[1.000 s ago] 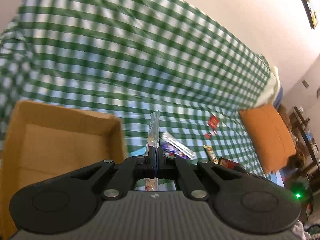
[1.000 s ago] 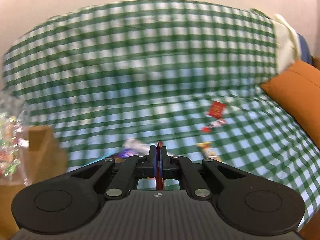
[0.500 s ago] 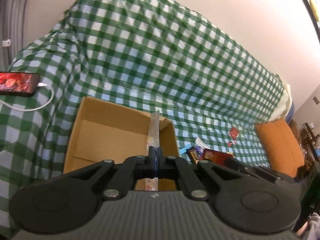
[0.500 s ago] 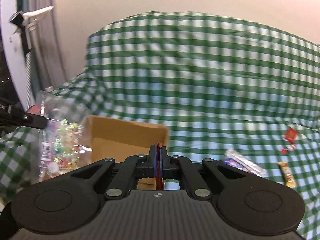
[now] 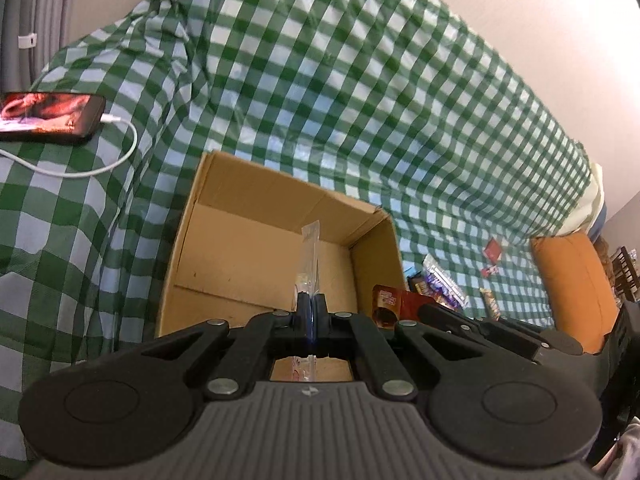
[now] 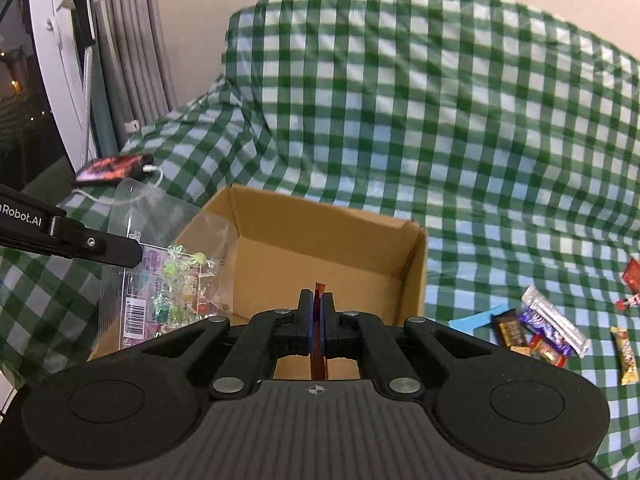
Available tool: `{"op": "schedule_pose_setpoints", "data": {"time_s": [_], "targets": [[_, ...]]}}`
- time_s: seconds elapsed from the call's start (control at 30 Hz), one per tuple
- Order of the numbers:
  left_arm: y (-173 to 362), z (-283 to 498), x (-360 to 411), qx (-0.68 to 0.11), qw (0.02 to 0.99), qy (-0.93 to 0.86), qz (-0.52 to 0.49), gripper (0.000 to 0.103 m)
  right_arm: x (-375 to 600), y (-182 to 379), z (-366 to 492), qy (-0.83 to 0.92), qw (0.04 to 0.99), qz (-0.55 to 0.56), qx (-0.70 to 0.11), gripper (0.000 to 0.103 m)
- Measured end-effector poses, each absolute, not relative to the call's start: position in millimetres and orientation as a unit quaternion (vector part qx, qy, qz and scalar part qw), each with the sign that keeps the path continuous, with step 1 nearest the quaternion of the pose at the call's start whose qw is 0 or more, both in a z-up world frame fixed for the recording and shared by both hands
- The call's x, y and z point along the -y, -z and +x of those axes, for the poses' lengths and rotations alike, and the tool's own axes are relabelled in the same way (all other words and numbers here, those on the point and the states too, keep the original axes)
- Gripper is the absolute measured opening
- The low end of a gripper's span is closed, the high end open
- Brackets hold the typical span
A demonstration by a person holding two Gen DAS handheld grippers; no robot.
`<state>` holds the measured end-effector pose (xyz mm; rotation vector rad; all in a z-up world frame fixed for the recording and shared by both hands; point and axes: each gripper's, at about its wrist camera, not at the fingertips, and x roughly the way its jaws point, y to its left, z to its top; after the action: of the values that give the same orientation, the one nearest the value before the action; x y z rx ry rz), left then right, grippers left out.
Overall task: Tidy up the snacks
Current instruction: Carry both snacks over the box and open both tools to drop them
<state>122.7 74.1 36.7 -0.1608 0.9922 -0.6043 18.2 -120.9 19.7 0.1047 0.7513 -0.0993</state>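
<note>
1. Two grippers hover at the open cardboard box [image 5: 256,256], each clamped on a snack; nothing is seen lying in the part of the box that shows, so by the look of it the sorting has barely begun.
2. The left gripper [image 5: 309,312] has its jaws pressed together on the edge of a clear candy bag [image 6: 172,280]. In its own view the bag shows edge-on as a thin clear strip standing over the box floor; the right view shows its flat face hanging over the box's left wall.
3. The right gripper [image 6: 317,320] has its jaws closed narrowly on a thin red-brown packet [image 6: 319,344], seen edge-on above the box's near side. In the left view the same packet [image 5: 396,304] hangs just outside the box's right wall.
4. The box sits on the seat of a sofa under a green checked cover [image 6: 440,120], towards its left end.
5. Still left on the seat to the right of the box: a cluster of wrapped bars [image 6: 540,328], a yellow bar [image 6: 625,356] beyond it, and small red packets [image 6: 632,280] farther towards the right end, near an orange cushion [image 5: 576,284].
6. A phone [image 5: 48,118] on a charging cable lies on the left armrest, apart from the task.
7. Judged from this, both held items need releasing into the box, then the loose snacks collecting.
</note>
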Motion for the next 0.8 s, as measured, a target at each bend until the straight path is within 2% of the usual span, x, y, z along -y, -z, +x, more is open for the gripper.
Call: {"op": "schedule_pose_setpoints", "data": {"time_s": [0.47,0.5,0.53,0.57,0.6,0.63,0.67,0.8], "targets": [[-7.7,147.1,-53.6,-0.488,0.831,0.266,-0.038,0.0,120.2,22.3,56.7,0.051,0.91,0.059,-0.407,0.004],[-10.1,147.1,-52.5,-0.486,0.833,0.264,-0.033,0.005,120.6,22.0,58.7,0.05,0.911,0.066,-0.403,0.006],[-13.0,147.2,-53.5,-0.48,0.837,0.26,-0.032,0.021,121.2,20.3,60.5,0.048,0.913,0.077,-0.397,0.007],[-17.2,147.1,-55.5,-0.473,0.842,0.259,-0.033,0.038,122.2,16.7,60.7,0.04,0.915,0.089,-0.391,0.022],[-21.9,145.5,-58.1,-0.464,0.848,0.255,-0.034,0.079,122.4,13.1,60.6,0.031,0.916,0.1,-0.388,0.035],[-27.7,143.0,-62.1,-0.452,0.857,0.244,-0.036,0.102,121.9,8.4,58.5,0.026,0.918,0.109,-0.381,0.062],[-32.8,138.4,-67.7,-0.436,0.869,0.229,-0.042,0.103,121.2,4.0,56.2,0.027,0.921,0.112,-0.372,0.077],[-41.8,120.4,-82.5,-0.43,0.876,0.214,-0.038,0.103,115.8,-7.3,36.2,0.033,0.926,0.093,-0.365,0.088]]}}
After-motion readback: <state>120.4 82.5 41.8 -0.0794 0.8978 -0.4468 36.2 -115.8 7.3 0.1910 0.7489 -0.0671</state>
